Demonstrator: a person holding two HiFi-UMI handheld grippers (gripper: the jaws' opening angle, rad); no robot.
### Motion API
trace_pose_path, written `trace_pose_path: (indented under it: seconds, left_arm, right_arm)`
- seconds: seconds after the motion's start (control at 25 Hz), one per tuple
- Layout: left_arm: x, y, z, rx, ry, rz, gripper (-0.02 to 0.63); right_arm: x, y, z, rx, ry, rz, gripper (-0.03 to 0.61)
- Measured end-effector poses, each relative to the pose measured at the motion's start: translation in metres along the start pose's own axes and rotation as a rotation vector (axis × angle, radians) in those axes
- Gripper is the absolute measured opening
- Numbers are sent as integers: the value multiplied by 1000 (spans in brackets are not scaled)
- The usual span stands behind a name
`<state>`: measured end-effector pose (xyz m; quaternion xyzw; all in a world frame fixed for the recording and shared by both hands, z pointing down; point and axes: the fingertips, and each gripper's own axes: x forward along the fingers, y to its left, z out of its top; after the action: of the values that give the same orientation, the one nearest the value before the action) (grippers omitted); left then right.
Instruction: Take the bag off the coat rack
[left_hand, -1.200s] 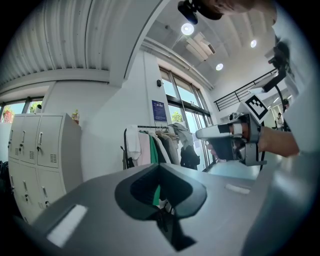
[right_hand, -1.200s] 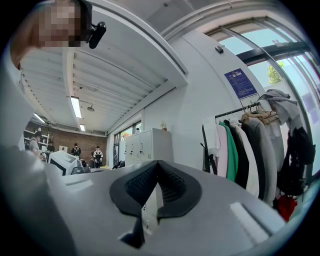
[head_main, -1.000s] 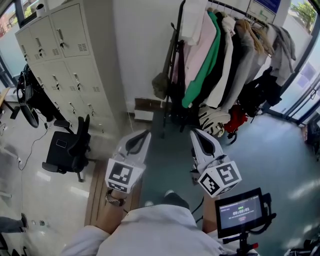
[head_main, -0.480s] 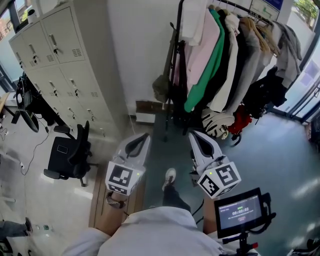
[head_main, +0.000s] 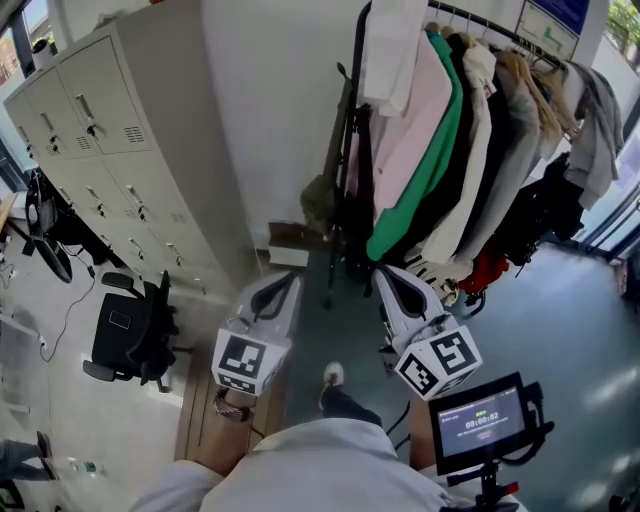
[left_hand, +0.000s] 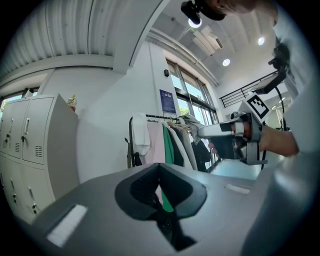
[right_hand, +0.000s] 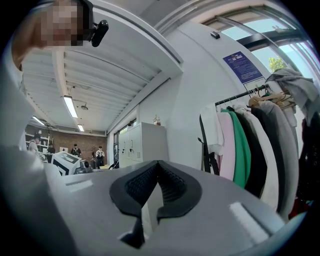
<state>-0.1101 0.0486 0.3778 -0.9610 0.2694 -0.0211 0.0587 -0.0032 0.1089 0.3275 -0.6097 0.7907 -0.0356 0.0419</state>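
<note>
Head view: small black screen (head_main: 481, 421) with timer digits, perhaps 00:00:02; blue wall poster (head_main: 553, 18), print unreadable. Olive-green soft bag (head_main: 318, 198) hung at left end of black metal coat rack (head_main: 357, 40), beside white garment (head_main: 392, 40). Left gripper (head_main: 283, 283), right gripper (head_main: 388, 275): jaws together, empty, well apart from bag.

Olive bag (head_main: 318, 200); green garment (head_main: 432, 160); pink garment (head_main: 405, 140); beige lockers (head_main: 100, 130); black chair (head_main: 125, 330); grey-blue floor (head_main: 560, 330); white wall (head_main: 270, 100).

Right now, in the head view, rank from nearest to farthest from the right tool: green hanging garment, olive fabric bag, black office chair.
1. Green hanging garment, just ahead of the right tool.
2. Olive fabric bag, hanging further left, near the wall.
3. Black office chair, far left on the floor.
</note>
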Motion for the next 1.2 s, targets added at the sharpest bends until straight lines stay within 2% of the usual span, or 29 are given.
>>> trace_pose_path:
  seconds: [0.4, 0.64, 1.2]
  left_arm:
    - [111, 19, 5, -14, 11, -5, 0]
    - [163, 23, 11, -10, 3, 2, 0]
    - [204, 33, 8, 15, 50, 38, 0]
  right_arm:
    - [48, -92, 17, 3, 8, 7, 2]
    - [69, -132, 25, -6, 19, 38, 2]
    - [99, -176, 17, 26, 44, 45, 2]
